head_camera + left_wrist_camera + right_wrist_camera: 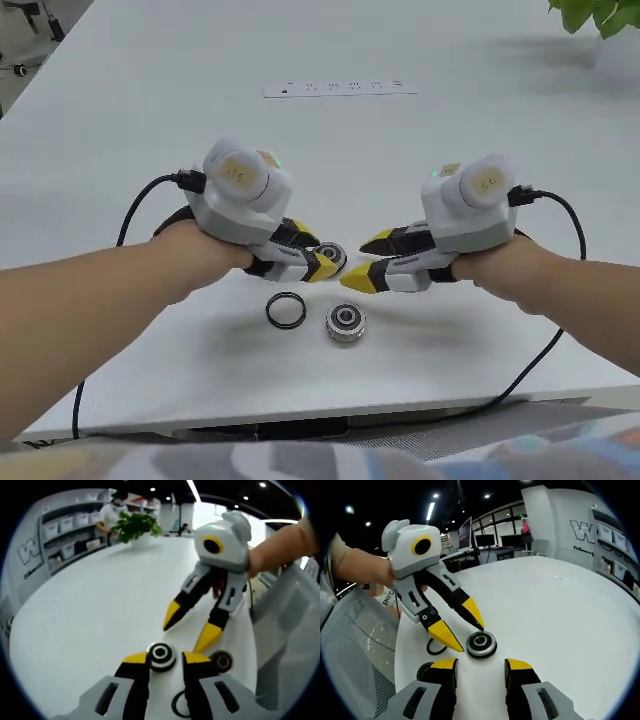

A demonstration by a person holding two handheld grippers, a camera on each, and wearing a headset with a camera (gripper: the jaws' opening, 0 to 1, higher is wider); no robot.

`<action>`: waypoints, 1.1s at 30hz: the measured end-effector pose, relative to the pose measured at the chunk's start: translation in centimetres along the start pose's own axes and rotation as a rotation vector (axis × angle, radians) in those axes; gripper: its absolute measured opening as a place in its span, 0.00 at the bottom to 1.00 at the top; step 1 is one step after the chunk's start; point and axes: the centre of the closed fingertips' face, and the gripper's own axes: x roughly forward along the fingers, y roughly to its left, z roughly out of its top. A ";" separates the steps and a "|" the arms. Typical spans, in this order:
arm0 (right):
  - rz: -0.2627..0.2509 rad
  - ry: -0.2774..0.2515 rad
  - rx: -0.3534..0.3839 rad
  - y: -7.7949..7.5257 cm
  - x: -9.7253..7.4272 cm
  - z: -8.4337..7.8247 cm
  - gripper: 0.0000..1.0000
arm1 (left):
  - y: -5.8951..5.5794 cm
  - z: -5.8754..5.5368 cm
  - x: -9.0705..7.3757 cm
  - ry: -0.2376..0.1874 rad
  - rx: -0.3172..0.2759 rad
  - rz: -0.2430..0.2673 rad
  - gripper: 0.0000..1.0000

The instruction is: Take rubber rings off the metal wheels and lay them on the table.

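My left gripper (322, 262) (165, 659) is shut on a small metal wheel (331, 257) (161, 656) (481, 644) with a black rubber ring around it, held a little above the white table (420, 150). Facing it from the right, my right gripper (362, 262) (481, 664) stands open, its yellow tips just short of the wheel and nothing between them. Below them on the table lie a loose black rubber ring (286, 310) (436, 649) and a bare metal wheel (345, 322) (220, 660).
A white power strip (340, 88) lies far back on the table, and a green plant (600, 12) (136, 526) is at the far right corner. Black cables (545, 350) trail from both grippers over the near table edge (330, 410). A person stands by shelves in the left gripper view.
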 end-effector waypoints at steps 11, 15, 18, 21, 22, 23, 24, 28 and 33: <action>0.006 0.003 -0.004 0.4 0.1 0.0 0.35 | 0.3 -0.2 0.5 0.004 0.017 0.021 0.19; 0.006 0.000 -0.005 0.7 0.1 0.1 0.35 | 0.5 -0.2 0.3 0.009 0.024 0.036 0.18; 0.005 -0.003 -0.007 0.8 0.2 0.3 0.35 | 0.6 -0.2 0.3 0.010 0.028 0.043 0.17; 0.005 -0.006 -0.007 0.9 0.4 0.4 0.35 | 0.8 -0.2 0.3 0.011 0.025 0.054 0.14; 0.006 -0.006 -0.008 0.9 0.5 0.5 0.36 | 0.8 -0.2 0.4 0.011 0.029 0.058 0.14; 0.006 -0.007 -0.010 1.0 0.6 0.5 0.36 | 0.8 -0.2 0.4 0.012 0.029 0.059 0.14; 0.006 -0.008 -0.010 1.0 0.7 0.5 0.36 | 0.8 -0.2 0.4 0.010 0.029 0.060 0.14; 0.006 -0.010 -0.012 1.2 1.0 0.7 0.36 | 0.7 -0.3 0.4 0.001 0.025 0.068 0.14; -0.003 -0.006 -0.020 1.0 1.5 0.9 0.35 | 0.7 -0.4 0.4 0.000 0.025 0.075 0.14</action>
